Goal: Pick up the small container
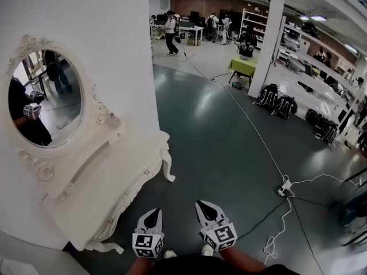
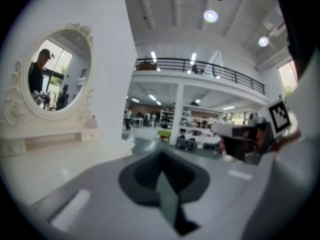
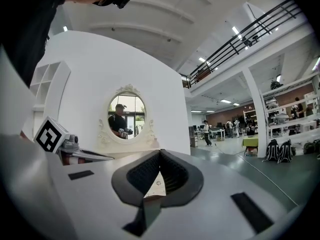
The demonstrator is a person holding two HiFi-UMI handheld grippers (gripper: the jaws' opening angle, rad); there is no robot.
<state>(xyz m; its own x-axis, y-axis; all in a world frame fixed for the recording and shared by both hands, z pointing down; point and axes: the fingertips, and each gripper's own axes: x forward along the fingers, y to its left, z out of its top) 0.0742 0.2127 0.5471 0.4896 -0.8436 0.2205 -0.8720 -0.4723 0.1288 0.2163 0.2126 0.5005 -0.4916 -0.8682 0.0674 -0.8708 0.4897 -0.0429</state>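
Note:
The small container (image 1: 114, 121) is a little pale bottle on the raised shelf of a white vanity (image 1: 123, 176), just right of its oval mirror (image 1: 45, 99). It also shows in the left gripper view as the small container (image 2: 92, 122), far off beside the mirror (image 2: 56, 69). My left gripper (image 1: 152, 213) and right gripper (image 1: 205, 206) hang low in front of me over the floor, well short of the vanity. Both point forward with jaws together and nothing between them. In their own views the left gripper (image 2: 161, 156) and right gripper (image 3: 160, 154) are shut and empty.
Dark grey floor stretches ahead. A white cable (image 1: 261, 139) runs across it to a power strip (image 1: 283, 188). Backpacks (image 1: 276, 103) lie by a white pillar (image 1: 268, 39), with a green table (image 1: 243, 66) behind. People stand far back.

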